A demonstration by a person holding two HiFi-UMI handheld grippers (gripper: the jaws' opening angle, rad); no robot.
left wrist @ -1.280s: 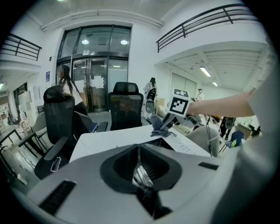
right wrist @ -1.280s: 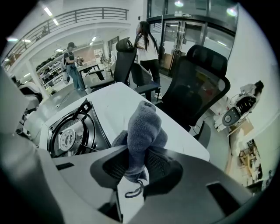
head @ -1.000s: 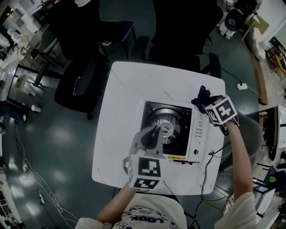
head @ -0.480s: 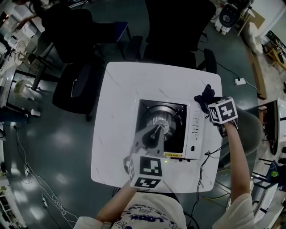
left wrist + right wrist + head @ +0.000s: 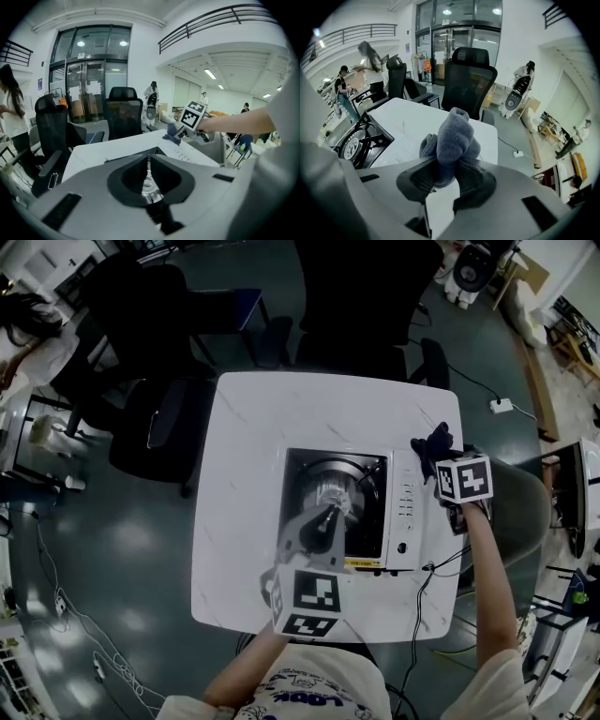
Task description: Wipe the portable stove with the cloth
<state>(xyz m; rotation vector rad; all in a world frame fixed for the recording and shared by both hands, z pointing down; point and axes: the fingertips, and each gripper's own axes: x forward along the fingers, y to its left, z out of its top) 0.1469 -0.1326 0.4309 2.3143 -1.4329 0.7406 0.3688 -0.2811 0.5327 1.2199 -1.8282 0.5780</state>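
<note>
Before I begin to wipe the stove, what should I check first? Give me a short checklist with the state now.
1. Cloth held by right gripper: ok, jaws shut on it.
2. Cloth on portable stove: not ok, it is beside the control panel.
3. Left gripper away from burner: not ok, it is shut and above the burner.
4. Flame off: ok, none visible.
5. Stove cool: cannot tell.

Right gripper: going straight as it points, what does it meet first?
Likely the black office chair beyond the table; the right gripper, holding the cloth, points over it, depth unclear.
</note>
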